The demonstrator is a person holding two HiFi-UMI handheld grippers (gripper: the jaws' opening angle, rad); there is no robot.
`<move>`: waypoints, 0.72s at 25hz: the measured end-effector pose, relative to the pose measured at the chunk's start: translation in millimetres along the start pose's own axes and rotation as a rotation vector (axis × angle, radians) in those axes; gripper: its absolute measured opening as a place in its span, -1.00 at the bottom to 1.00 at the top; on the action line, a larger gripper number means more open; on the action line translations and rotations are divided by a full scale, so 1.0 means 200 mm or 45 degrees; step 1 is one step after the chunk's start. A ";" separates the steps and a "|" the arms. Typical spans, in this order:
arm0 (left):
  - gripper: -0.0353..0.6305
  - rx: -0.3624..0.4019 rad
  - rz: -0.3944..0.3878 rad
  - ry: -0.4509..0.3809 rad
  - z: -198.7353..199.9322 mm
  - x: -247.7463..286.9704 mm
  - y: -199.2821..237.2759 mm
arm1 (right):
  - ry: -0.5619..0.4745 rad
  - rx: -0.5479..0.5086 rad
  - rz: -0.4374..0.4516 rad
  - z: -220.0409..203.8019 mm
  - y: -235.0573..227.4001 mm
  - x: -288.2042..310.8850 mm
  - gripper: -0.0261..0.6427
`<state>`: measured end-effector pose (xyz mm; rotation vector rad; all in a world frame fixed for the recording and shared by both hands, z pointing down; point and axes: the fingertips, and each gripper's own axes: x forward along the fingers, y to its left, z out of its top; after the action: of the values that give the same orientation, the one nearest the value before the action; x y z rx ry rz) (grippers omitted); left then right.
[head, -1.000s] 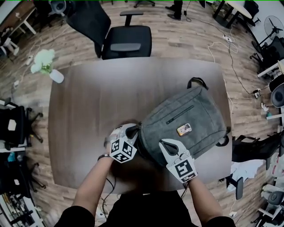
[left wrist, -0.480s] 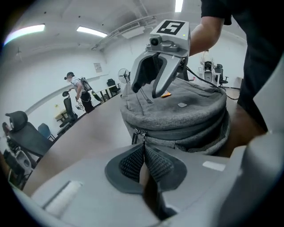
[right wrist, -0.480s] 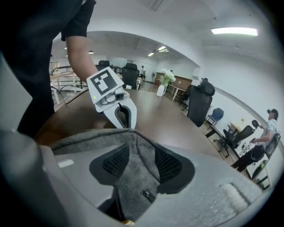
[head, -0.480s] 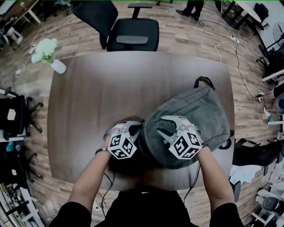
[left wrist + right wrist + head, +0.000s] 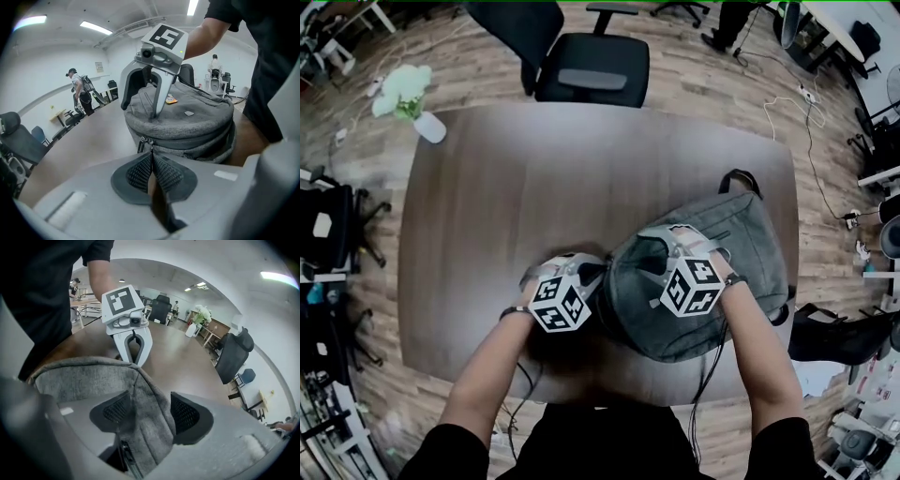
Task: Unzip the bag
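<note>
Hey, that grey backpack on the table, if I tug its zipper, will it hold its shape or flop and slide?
Probably floppy: the backpack fabric bunches into a soft fold between the right gripper's opening jaws. It may slide on the smooth table unless braced. It likely won't roll, lying flat.

Setting: open-plan office. Black swivel chair (image 5: 591, 75) at a large brown table (image 5: 534, 187); wood-plank floor (image 5: 694, 75); another desk (image 5: 59, 112) further off; ceiling strip lights (image 5: 96, 27) overhead.
</note>
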<state>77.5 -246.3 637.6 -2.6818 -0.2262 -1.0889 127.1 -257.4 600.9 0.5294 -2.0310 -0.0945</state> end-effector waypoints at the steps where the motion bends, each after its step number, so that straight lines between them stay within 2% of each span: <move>1: -0.82 -0.004 -0.017 -0.002 0.00 0.00 -0.01 | 0.010 -0.021 0.026 0.00 -0.02 0.00 -0.10; 5: -0.82 0.011 -0.076 -0.011 0.02 -0.01 -0.02 | 0.070 -0.080 0.185 -0.03 -0.03 0.03 -0.08; 8: -0.82 0.024 -0.099 0.000 0.02 -0.01 -0.03 | 0.115 -0.121 0.265 -0.04 0.00 0.07 -0.18; 12: -0.82 0.031 -0.129 0.018 0.02 -0.02 -0.05 | 0.115 -0.044 0.268 -0.06 -0.01 0.08 -0.30; 18: -0.82 0.055 -0.177 0.060 0.01 -0.06 -0.07 | 0.118 0.063 0.197 -0.07 -0.04 0.10 -0.36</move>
<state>67.5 -232.5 630.0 -2.6321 -0.4276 -1.1713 132.9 -269.6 621.2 0.3984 -1.9802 0.0728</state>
